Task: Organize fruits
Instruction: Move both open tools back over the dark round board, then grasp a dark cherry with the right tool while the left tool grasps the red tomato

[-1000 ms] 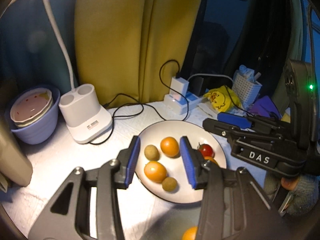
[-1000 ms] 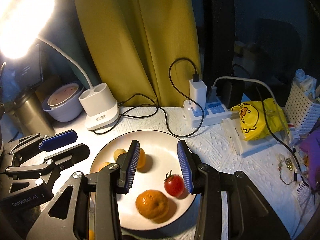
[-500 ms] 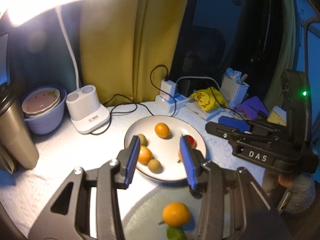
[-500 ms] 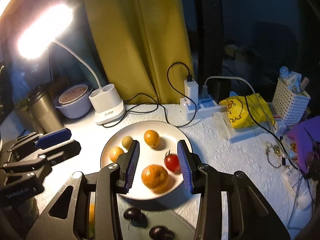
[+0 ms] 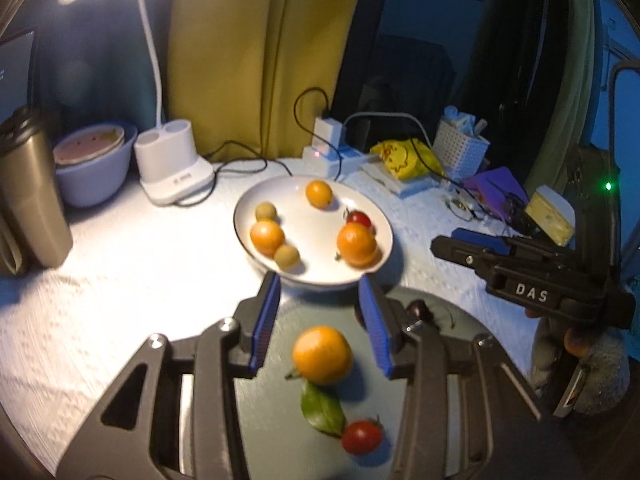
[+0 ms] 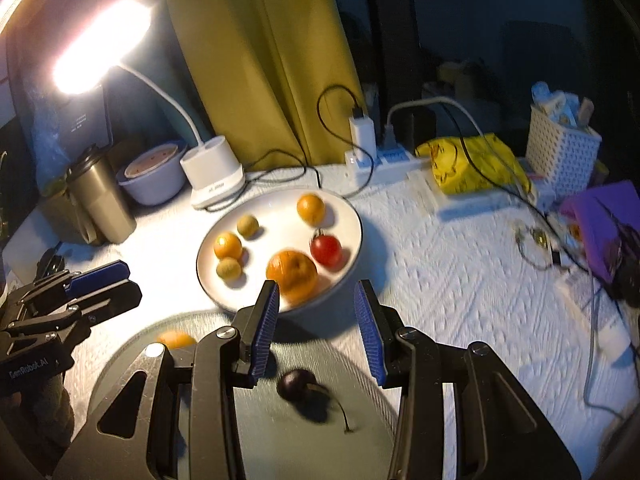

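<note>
Nearest, the left gripper (image 5: 320, 326) hangs with jaws spread wide and empty above a grey-green plate (image 5: 280, 432) holding an orange (image 5: 322, 355), a leaf (image 5: 323, 408) and a cherry tomato (image 5: 361, 437). The right gripper (image 6: 316, 330), equally wide and empty, hovers over a dark cherry (image 6: 298, 385) on that plate's right part. Just beyond sits a white plate (image 6: 348, 216) with three oranges, two small greenish fruits and a tomato (image 6: 326, 250). Farther left stands the lamp base (image 6: 212, 176).

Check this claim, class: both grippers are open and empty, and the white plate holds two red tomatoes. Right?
Not quite. The round white plate holds one red tomato, as the right wrist view shows. Both the left gripper and the right gripper are open and empty.
</note>
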`<control>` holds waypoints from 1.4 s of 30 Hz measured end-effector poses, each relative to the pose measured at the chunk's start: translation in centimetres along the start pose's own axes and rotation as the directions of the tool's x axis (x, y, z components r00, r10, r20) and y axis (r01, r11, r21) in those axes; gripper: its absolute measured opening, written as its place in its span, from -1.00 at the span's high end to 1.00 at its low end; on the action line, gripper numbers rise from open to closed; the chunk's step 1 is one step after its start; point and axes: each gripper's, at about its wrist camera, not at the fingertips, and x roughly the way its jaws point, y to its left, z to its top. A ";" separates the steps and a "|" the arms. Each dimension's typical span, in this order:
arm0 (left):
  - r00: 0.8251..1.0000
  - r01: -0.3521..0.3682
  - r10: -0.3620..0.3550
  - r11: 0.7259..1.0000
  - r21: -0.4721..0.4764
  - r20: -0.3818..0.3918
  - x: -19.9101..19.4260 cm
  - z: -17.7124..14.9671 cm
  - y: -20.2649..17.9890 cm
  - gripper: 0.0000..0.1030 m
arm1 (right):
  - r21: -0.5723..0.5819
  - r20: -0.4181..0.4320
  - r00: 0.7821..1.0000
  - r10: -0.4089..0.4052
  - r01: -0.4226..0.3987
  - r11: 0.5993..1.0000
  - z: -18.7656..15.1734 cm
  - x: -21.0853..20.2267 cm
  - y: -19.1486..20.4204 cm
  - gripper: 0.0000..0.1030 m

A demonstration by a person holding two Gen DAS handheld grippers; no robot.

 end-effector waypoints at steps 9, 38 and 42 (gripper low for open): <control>0.998 -0.009 0.006 0.998 -0.059 -0.059 -0.1 -3.7 -0.3 0.17 | 0.009 -0.066 0.997 0.045 -0.044 0.999 -3.3 0.6 -0.8 0.20; 0.987 -0.002 -0.008 0.998 -0.059 -0.160 -0.3 -8.0 -2.0 0.17 | -0.132 -0.191 0.972 0.138 -0.165 0.977 -5.4 3.1 1.9 0.46; 0.983 -0.019 0.013 0.999 -0.033 -0.184 0.1 -8.5 -2.3 0.18 | -0.134 -0.187 0.974 0.129 -0.156 0.979 -5.5 3.0 2.0 0.47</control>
